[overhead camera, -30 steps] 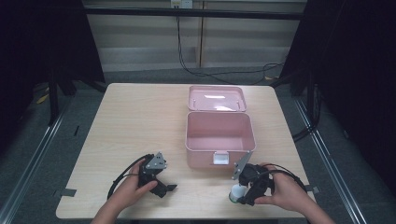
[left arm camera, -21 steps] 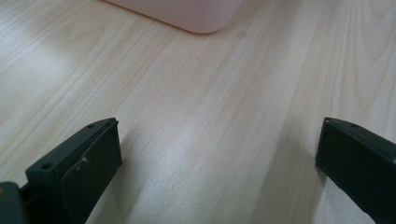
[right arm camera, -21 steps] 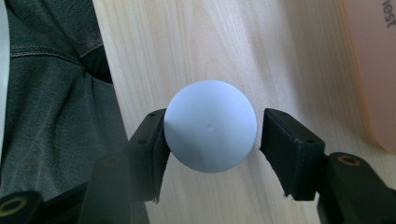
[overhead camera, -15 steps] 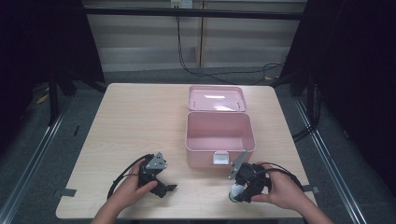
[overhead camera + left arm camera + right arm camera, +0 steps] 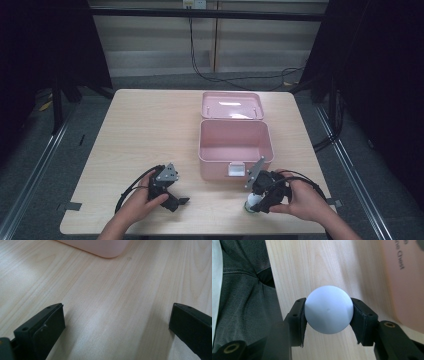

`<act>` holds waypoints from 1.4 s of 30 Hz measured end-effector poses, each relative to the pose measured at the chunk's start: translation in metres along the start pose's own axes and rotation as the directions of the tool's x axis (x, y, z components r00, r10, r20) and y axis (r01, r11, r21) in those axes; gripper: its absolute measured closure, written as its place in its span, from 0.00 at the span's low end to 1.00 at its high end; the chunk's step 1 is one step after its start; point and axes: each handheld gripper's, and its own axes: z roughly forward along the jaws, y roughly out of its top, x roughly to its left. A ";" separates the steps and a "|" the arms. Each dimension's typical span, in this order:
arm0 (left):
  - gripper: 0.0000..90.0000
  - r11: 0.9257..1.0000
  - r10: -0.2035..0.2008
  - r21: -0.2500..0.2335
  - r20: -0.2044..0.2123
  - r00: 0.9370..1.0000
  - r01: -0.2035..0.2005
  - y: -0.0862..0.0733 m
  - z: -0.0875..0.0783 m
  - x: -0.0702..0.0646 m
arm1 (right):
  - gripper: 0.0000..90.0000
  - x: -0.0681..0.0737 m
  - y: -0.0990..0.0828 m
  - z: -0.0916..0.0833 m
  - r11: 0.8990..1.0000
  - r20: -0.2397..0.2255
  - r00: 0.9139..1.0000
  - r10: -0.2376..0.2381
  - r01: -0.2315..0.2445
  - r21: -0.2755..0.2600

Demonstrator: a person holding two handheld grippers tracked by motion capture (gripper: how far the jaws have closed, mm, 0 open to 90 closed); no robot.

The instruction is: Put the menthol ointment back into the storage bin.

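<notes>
The right gripper (image 5: pixel 329 322) clamps one smooth, matte white round ball (image 5: pixel 328 309), a black pad pressing each side; its jaws have just been closing. The ball sits low over the light wooden table (image 5: pixel 135 135), near its front edge, just before one open pink plastic box (image 5: pixel 235 145). The left gripper (image 5: pixel 117 327) rests on the table, jaws wide apart, holding nothing.
</notes>
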 end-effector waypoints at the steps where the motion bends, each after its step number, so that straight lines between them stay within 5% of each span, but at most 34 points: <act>1: 0.00 1.000 0.000 0.000 0.000 1.000 0.000 0.000 0.000 0.000 | 0.56 0.000 0.001 -0.003 1.000 -0.001 1.000 0.017 -0.017 -0.001; 42: 0.00 1.000 0.003 0.000 -0.001 1.000 -0.003 0.000 0.000 0.000 | 0.56 -0.014 0.040 -0.079 1.000 0.020 1.000 0.006 -0.006 -0.001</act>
